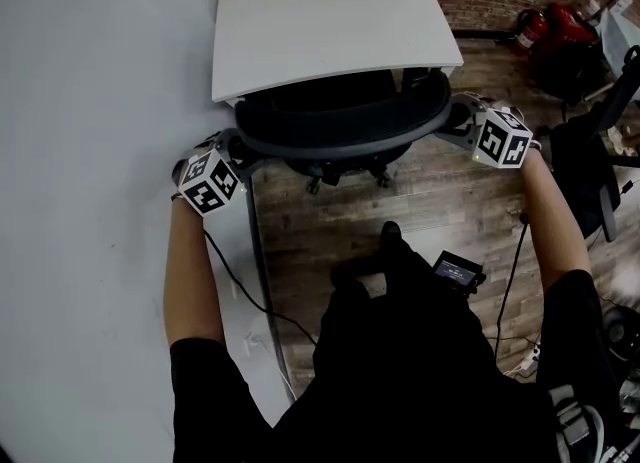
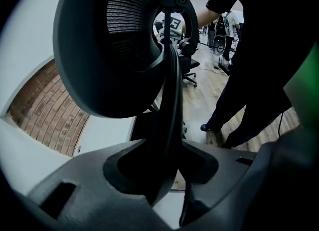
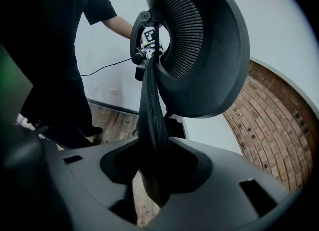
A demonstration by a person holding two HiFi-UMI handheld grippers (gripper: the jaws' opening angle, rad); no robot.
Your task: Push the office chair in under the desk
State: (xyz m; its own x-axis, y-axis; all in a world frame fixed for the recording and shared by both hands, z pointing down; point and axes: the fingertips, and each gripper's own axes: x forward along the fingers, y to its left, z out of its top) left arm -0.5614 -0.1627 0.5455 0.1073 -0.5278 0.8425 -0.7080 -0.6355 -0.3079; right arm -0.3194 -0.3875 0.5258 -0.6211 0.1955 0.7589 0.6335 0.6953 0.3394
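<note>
The office chair (image 1: 340, 116) was already tucked partway under the white desk (image 1: 330, 21), its backrest rim (image 2: 168, 100) clamped at either end by the left gripper (image 1: 232, 146) and right gripper (image 1: 458, 114) (jaws closed on the rim, probably so it could be shoved in straight).

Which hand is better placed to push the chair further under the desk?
Neither: left gripper and right gripper clamp opposite ends of the chair backrest, both facing the desk, so an even two-handed push probably suits.
</note>
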